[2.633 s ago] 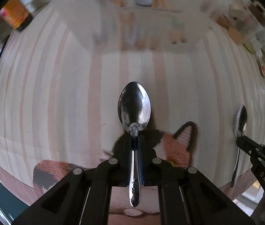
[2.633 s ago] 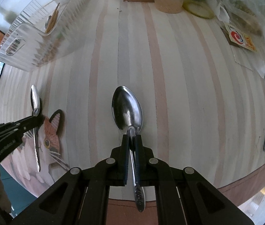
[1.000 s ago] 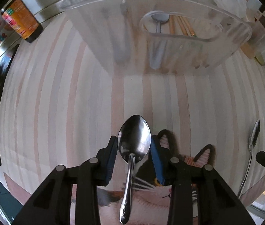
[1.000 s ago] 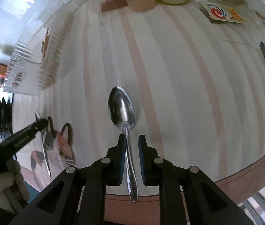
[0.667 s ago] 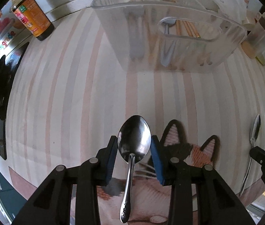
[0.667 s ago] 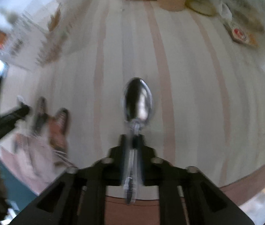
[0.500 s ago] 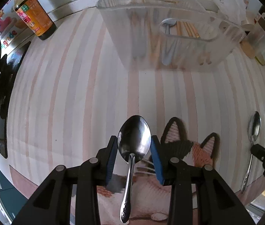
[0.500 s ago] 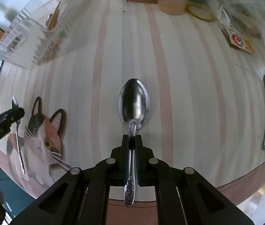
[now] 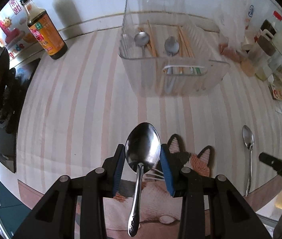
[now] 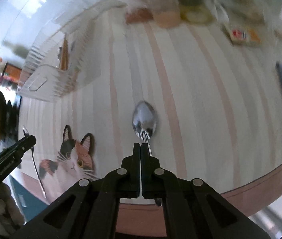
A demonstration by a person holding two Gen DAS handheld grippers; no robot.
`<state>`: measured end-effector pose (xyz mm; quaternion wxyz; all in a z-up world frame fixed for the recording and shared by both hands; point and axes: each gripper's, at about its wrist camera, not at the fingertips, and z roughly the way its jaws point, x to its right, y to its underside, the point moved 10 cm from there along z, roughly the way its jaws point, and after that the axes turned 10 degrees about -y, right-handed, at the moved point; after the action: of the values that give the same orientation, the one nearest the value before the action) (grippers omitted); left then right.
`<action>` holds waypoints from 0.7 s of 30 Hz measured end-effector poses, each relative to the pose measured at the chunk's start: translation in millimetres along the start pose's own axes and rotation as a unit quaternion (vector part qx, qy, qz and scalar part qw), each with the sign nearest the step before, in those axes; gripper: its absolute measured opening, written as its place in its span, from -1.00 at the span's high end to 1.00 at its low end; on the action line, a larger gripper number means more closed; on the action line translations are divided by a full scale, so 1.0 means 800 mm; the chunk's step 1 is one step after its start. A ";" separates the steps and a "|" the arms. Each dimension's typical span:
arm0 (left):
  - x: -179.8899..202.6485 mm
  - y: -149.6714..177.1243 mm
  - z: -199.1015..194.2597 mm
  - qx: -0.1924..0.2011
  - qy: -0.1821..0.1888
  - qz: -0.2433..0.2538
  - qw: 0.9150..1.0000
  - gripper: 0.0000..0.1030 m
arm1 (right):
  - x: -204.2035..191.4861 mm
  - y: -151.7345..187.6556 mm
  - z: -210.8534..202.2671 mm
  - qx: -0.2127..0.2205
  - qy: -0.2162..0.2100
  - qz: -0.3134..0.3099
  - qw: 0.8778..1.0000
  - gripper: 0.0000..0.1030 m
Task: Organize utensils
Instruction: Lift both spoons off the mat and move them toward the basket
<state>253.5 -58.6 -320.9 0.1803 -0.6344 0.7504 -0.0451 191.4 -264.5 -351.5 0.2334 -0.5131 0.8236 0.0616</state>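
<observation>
Spoons, two, both short of the basket.

Left tongs (image 9: 142,149): clamped on the first spoon (image 9: 142,145) across the widest part of its bowl, blue pads on either edge, handle hanging back toward 6 o'clock. You hold it by the bowl, probably so the handle goes into the basket first.

Right tongs (image 10: 140,146): fingers together, nothing between them. The second spoon (image 10: 144,119) sits just beyond the tips at 12 o'clock. Its handle runs past the right finger on the outside, not through the gap. In the left view the same spoon looks to be lying on the tabletop (image 9: 71,109), just clear of those tips. Judgement: no grip here; you would need to part the fingers and take it again.

Clear basket (image 9: 147,79): at 12 o'clock in the left view, well apart from both tongs. It already holds two spoons (image 9: 141,37), bowls up, and chopsticks (image 9: 184,41), all upright. So deliver handle down to match.

Cat mat (image 10: 75,159): at 6 o'clock under the left tongs.
</observation>
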 end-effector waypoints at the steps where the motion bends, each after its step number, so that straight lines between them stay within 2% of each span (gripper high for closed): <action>1: -0.002 0.000 0.001 0.001 -0.003 -0.001 1.000 0.38 | 0.006 0.001 0.002 -0.007 -0.001 0.007 1.000 0.91; 2: -0.003 0.000 0.003 0.000 -0.004 -0.002 1.000 0.38 | 0.011 0.004 0.005 -0.015 0.001 0.009 1.000 0.82; 3: -0.004 0.001 0.007 -0.002 -0.004 -0.003 1.000 0.38 | 0.012 0.009 0.007 -0.024 0.006 0.005 1.000 0.59; 4: -0.004 0.003 0.008 -0.003 -0.005 -0.005 1.000 0.38 | 0.015 0.012 0.009 -0.026 0.009 0.001 1.000 0.49; 8: -0.006 0.011 0.016 -0.010 -0.009 -0.009 1.000 0.38 | 0.022 0.017 0.029 -0.037 0.038 -0.033 0.998 0.48; 10: -0.007 0.013 0.017 -0.011 -0.010 -0.010 1.000 0.38 | 0.017 0.012 0.029 -0.015 0.067 -0.065 0.996 0.87; 12: -0.010 0.014 0.014 -0.008 -0.013 -0.012 1.000 0.38 | 0.013 0.011 0.022 -0.012 0.099 -0.079 0.992 0.88; 14: -0.013 0.013 0.012 -0.004 -0.016 -0.014 1.000 0.38 | 0.007 0.012 0.015 -0.009 0.110 -0.083 0.990 0.89; 16: -0.016 0.012 0.007 0.000 -0.019 -0.017 1.000 0.38 | -0.009 0.013 0.012 -0.003 0.109 -0.089 0.990 0.95; 21: -0.026 0.009 -0.005 0.008 -0.018 -0.030 0.999 0.38 | -0.040 0.012 -0.020 0.012 0.093 -0.100 0.991 0.95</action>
<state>247.9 -37.6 -314.9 0.1973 -0.6554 0.7276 -0.0453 189.5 -239.6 -324.6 0.1670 -0.5938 0.7868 -0.0202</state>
